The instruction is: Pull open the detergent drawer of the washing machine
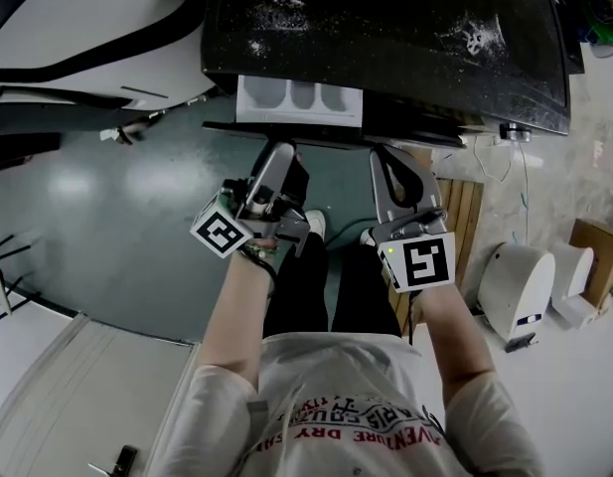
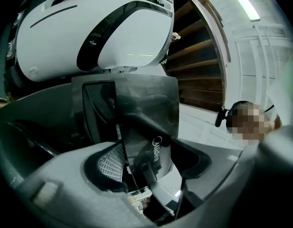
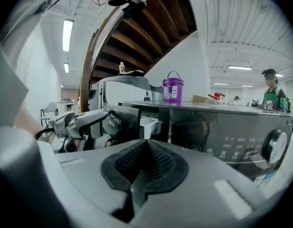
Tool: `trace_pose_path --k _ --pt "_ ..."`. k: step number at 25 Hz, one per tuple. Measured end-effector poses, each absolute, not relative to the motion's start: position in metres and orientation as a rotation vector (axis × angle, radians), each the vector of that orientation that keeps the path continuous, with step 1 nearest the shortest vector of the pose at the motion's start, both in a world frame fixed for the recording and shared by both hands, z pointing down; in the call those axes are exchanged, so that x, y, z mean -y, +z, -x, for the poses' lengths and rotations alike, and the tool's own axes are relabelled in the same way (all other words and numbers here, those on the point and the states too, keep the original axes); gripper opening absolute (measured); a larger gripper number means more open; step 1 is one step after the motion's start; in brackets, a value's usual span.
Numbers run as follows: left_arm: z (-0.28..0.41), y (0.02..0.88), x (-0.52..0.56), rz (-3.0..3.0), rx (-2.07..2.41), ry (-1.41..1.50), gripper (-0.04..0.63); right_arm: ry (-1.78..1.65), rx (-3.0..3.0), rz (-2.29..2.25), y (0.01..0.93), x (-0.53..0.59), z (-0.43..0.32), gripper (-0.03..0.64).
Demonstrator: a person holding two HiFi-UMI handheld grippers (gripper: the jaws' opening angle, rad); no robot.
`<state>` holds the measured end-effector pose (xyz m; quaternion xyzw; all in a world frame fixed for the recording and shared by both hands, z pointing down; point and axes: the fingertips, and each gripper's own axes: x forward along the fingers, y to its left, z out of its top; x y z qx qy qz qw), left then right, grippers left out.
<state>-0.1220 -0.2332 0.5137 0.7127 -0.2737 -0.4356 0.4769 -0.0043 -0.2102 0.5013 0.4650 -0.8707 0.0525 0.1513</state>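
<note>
Drawer [image 1: 298, 97] partway out at the left end of the machine [image 1: 405, 38], white compartments bared to the head view. Left hand-held gripper [image 1: 279, 155] reaching up to the drawer's dark front. Right hand-held gripper [image 1: 389, 159] alongside, close to the machine's face, carrying nothing.

Left gripper view: jaws wide apart, with the glossy panel [image 2: 151, 127] of the drawer front standing between them. Panel edge just beside the ribbed left pad [image 2: 110, 164], a dark gap on the other side. Straddled, then, and apparently not squeezed.

Right gripper view: jaws closed pad to pad, nothing between. Beyond them, the drawer's white tray poking out of the machine, the left hand-held gripper at its front, and a purple bucket [image 3: 173, 89] seen over the machine's top.

Handling, as a judgement: rigid moulded plastic, light, running on guides. Likely to slide freely under a straight, level pull and to bind if twisted or levered sideways. Smooth panel probably slippery under a pinch, so better hooked from behind its edge or gripped across its thickness, near the middle. Worth easing off near the end stop to avoid cracking thin plastic.
</note>
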Motion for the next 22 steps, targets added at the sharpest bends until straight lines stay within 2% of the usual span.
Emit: trace_pose_path --k 22 --pt "0.128 0.522 0.148 -1.73 0.674 -1.061 0.295 0.093 2.535 -1.4 0.486 0.141 -0.002 0.002"
